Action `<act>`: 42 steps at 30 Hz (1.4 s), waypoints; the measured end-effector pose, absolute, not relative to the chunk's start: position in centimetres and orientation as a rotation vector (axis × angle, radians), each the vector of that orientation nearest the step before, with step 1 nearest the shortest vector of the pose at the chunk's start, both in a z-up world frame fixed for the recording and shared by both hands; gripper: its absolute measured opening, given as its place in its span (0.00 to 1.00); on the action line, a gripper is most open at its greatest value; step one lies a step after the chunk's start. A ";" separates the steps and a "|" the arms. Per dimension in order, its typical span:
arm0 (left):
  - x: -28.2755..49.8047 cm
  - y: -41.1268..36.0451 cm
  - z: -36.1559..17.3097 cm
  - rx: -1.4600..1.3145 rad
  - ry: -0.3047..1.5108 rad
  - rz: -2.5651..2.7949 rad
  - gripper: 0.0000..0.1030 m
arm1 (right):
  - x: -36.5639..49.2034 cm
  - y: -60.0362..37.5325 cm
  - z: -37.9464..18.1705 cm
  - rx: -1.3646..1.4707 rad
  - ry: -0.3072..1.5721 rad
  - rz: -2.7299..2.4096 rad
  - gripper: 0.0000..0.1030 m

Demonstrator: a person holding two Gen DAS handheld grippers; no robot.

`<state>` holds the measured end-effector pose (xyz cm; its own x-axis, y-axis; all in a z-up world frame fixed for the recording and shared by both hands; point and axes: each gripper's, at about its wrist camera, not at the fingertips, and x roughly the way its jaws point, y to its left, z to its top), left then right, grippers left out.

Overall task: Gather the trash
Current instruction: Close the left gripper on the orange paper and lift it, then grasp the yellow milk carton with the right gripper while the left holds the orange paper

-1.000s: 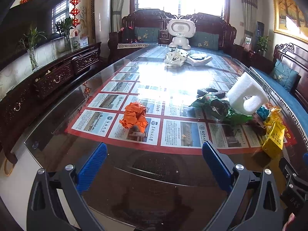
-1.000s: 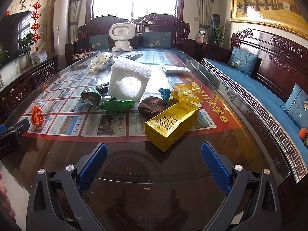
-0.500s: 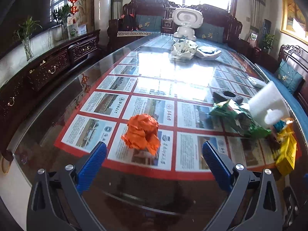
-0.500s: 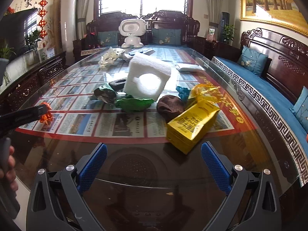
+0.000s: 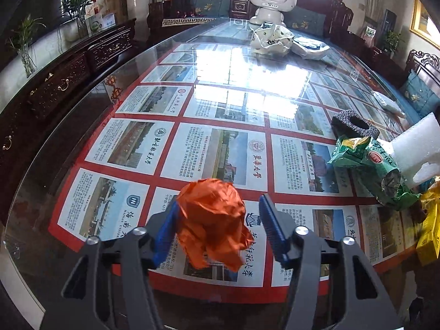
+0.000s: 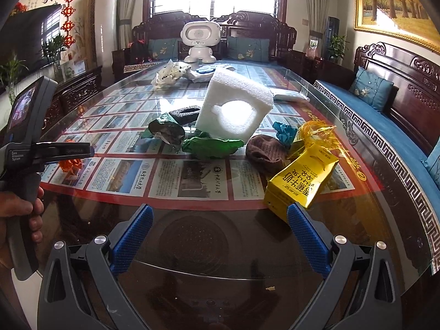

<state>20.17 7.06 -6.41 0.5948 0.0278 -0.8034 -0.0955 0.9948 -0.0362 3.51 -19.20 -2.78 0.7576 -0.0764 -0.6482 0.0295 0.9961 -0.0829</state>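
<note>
A crumpled orange paper ball (image 5: 213, 220) lies on the glass table between the blue pads of my left gripper (image 5: 217, 225). The jaws have narrowed around it; the left pad touches it, the right pad stands a small gap away. The ball also shows in the right wrist view (image 6: 70, 163), under the left gripper's fingers. My right gripper (image 6: 218, 233) is open and empty above the near table edge. Ahead of it lie a yellow carton (image 6: 301, 180), a white foam block (image 6: 236, 110), green wrappers (image 6: 213, 147) and a brown cloth (image 6: 264, 151).
A green snack bag (image 5: 368, 165), a black foam piece (image 5: 353, 123) and the foam block (image 5: 418, 148) lie to the right of the left gripper. A white bag (image 5: 271, 40) and a white robot toy (image 5: 272, 2) stand at the table's far end. Sofas line the right side.
My left gripper moved forward until the orange ball sits between its pads, and its jaws narrowed. My right gripper drifted slightly and stayed open.
</note>
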 end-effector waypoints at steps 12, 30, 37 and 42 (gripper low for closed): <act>18.5 6.2 -5.7 -0.079 0.901 -0.012 0.26 | 4.1 -18.9 -3.3 -0.068 0.728 -0.054 0.92; 14.4 -5.2 -4.7 -0.019 0.897 -0.332 0.26 | 4.6 -25.3 -3.3 0.080 0.779 -0.108 0.92; 14.4 -7.8 -5.1 0.037 0.914 -0.368 0.26 | 7.2 -27.3 -4.5 0.163 0.884 -0.097 0.92; 14.5 -8.3 -5.1 0.040 0.923 -0.375 0.26 | 8.7 -28.1 -5.2 0.137 0.916 -0.140 0.86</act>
<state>14.48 -8.30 -5.13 0.5434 -0.2993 -0.7843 0.3330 0.9345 -0.1259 8.74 -28.15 -5.25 0.6016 -0.0619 -0.7964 0.1782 0.9823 0.0583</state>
